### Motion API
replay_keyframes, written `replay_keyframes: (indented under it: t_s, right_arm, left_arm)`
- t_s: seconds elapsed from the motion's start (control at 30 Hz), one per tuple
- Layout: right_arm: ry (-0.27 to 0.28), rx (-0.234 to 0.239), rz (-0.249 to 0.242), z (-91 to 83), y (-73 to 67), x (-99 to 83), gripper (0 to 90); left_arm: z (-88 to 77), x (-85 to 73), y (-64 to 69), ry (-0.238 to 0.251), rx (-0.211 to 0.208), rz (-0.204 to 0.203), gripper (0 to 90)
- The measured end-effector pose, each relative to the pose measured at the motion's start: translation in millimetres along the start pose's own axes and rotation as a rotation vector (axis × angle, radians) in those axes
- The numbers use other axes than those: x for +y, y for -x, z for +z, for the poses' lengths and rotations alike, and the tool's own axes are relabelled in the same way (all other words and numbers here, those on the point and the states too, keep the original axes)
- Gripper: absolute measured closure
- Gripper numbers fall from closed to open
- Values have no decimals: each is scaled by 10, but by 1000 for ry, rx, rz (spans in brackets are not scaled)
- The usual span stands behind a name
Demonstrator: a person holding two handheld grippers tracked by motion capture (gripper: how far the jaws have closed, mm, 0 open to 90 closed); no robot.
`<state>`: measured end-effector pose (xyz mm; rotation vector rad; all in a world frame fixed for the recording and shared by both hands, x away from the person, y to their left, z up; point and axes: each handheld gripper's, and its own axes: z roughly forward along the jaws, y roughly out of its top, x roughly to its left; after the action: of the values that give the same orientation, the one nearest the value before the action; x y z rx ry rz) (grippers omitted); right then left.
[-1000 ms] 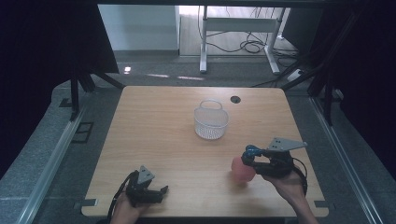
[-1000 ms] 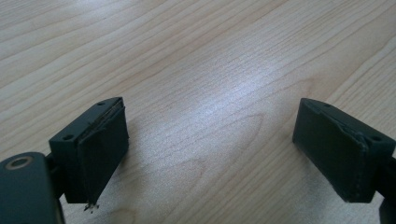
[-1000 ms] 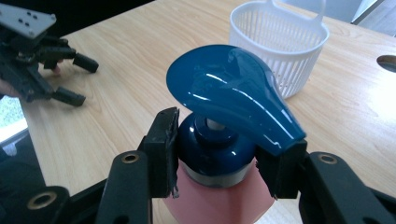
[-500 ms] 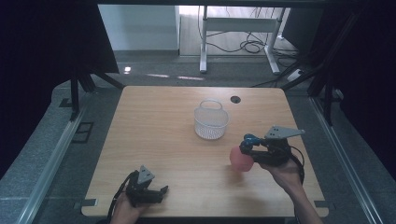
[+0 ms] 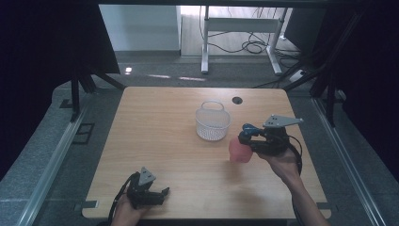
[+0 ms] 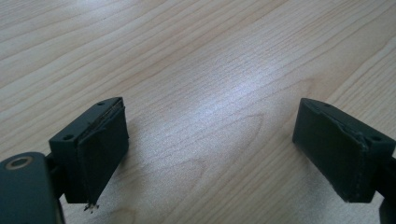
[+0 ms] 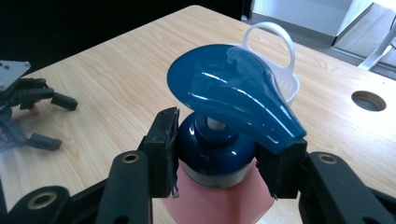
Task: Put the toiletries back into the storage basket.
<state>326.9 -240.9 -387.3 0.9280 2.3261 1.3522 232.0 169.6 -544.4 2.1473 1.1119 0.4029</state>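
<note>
Holding a pink pump bottle by its dark blue collar, your right gripper sits over the right half of the wooden table, its jaws clamped on either side of the collar just under the blue pump head. In the right gripper view the bottle hangs upright between the two black jaws, with the glossy blue pump head spreading out above them and the pink body dropping below. From the high view the bottle shows slightly blurred, just to the right of and a little nearer to you than the white basket; whether its base touches the tabletop cannot be told.

The white basket stands near the middle of the table, its handle upright, and in the right gripper view it peeks out directly behind the pump head. A round dark hole in the tabletop lies beyond the basket, toward the far edge.

Your left gripper rests low at the near left edge of the table, in your left hand. Its jaws stand wide apart with nothing between them, and the left gripper view shows bare wood grain between the two pads.
</note>
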Motion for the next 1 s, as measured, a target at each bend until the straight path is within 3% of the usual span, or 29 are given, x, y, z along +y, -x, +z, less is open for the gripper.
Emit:
replay_keyframes:
  t_s: [1.0]
  right_arm:
    - [11,-25,-20,161,82,492,527]
  left_arm:
    - [0,0,1,0,0,0,102]
